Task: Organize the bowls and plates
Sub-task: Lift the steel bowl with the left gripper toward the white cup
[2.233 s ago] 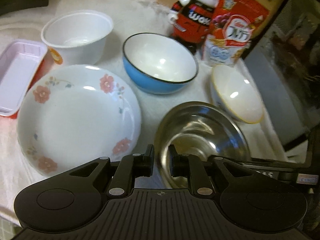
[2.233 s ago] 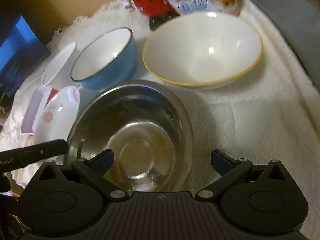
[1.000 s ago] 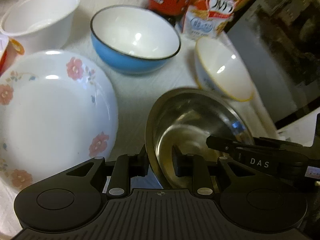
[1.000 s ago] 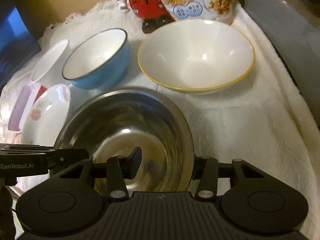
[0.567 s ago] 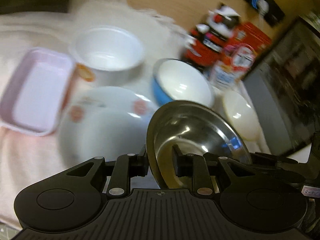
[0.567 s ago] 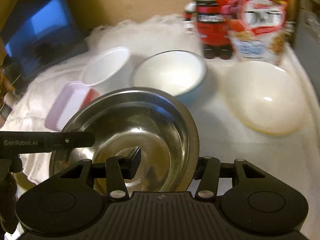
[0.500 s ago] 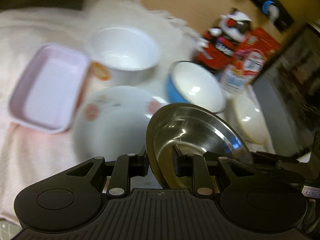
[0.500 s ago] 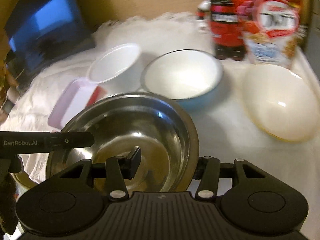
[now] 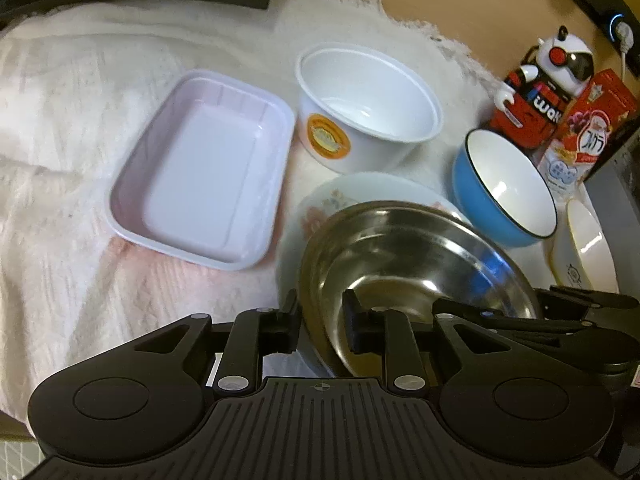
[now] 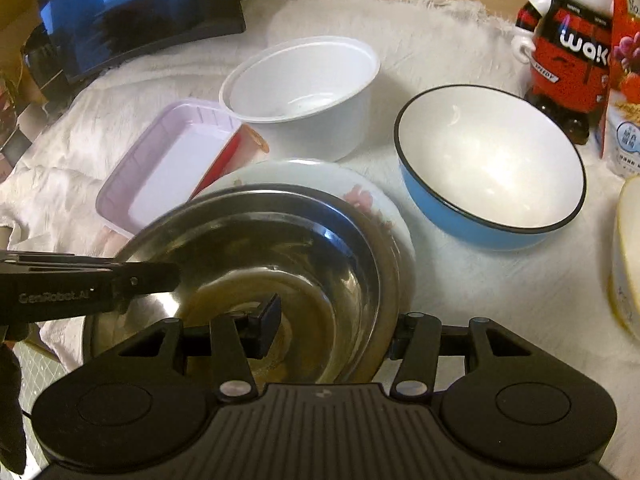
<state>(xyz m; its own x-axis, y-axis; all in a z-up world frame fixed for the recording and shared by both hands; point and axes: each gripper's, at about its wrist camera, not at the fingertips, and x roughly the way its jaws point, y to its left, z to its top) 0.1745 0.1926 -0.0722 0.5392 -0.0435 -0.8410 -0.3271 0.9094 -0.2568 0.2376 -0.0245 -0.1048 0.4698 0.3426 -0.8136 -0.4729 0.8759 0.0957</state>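
Both grippers, left (image 9: 322, 322) and right (image 10: 332, 330), pinch steel bowl (image 10: 280, 248) rim | floral plate (image 10: 360, 184) mostly hidden beneath

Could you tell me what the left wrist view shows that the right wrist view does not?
Only the left wrist view shows the orange label on the white tub. Only the right wrist view shows the dark screen. Both show the steel bowl gripped at its rim by the left gripper and the right gripper, over the flowered plate, plus the blue bowl.
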